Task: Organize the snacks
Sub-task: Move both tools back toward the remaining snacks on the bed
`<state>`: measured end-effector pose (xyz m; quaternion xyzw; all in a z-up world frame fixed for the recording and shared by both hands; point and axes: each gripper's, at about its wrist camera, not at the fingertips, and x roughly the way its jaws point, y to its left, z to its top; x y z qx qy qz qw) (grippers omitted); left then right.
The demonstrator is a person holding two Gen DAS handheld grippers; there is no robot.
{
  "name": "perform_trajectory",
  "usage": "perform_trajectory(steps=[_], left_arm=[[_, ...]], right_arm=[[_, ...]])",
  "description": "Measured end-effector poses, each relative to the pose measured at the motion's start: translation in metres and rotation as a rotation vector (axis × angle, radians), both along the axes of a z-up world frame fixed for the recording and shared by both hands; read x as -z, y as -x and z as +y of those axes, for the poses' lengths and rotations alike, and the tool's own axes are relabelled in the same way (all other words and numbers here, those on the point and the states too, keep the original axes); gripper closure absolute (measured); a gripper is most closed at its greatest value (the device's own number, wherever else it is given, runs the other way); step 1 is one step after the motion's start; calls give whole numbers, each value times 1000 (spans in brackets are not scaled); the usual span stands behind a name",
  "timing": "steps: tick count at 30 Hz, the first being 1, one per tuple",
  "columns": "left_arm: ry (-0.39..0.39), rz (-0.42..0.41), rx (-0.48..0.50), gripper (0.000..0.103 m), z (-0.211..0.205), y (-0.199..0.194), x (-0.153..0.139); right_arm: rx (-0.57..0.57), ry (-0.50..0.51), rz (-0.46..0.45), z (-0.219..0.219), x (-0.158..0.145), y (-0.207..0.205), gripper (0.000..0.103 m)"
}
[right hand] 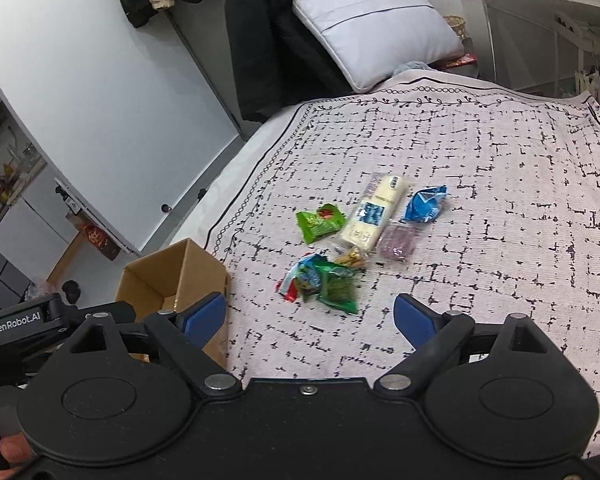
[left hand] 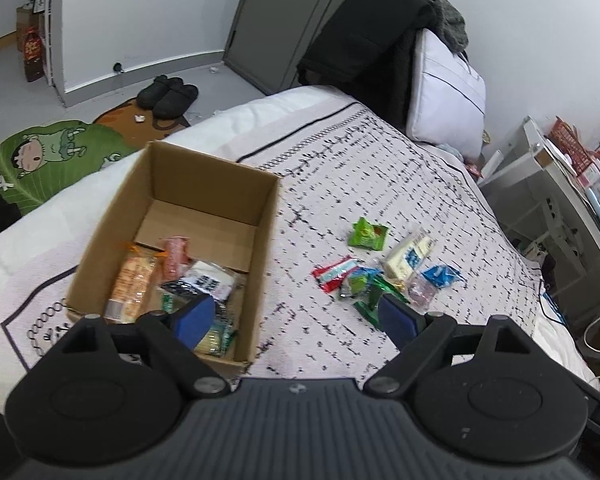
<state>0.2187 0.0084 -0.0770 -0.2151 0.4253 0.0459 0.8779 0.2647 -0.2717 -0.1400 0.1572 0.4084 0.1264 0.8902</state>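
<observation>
An open cardboard box (left hand: 204,184) (right hand: 168,276) stands on the bed with several snack packets inside, an orange one (left hand: 130,284) among them. To its right loose snacks lie on the blanket: a light green packet (left hand: 367,233) (right hand: 320,222), a long white bar (left hand: 408,254) (right hand: 374,216), a blue packet (left hand: 440,275) (right hand: 426,204), a red-striped packet (left hand: 334,274) and a dark green packet (right hand: 337,288). My left gripper (left hand: 296,322) is open above the box's near right corner, empty. My right gripper (right hand: 310,318) is open just short of the snack pile, empty.
A patterned blanket (right hand: 480,200) covers the bed. A grey pillow (right hand: 376,28) and dark clothes (right hand: 268,48) lie at the head. A white desk (left hand: 560,184) stands beside the bed. Slippers (left hand: 168,94) and a green mat (left hand: 48,160) lie on the floor.
</observation>
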Motion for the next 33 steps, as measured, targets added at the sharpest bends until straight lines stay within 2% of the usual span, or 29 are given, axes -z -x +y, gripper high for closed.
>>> perform_trajectory(steps=[6,13,17,20,25,33], left_arm=[[-9,-12,29,15,-20,-9,4],[-16,-14,49,20,-39,-25,13],[-20,-4,57,28,-49,-37,22],[-26,14,61,36,-56,-47,31],[-36,42,66,45,-67,-64,47],[-54,91,64,56,-79,-95,75]], right_arm=[[-11,-14,7,-12,10,-12,20],[19,-63,31,-33,35,-26,29],[45,-93,57,-43,48,-35,30],[45,-110,68,-45,54,-43,34],[41,-130,101,-47,70,-58,42],[31,-121,130,-48,89,-78,44]])
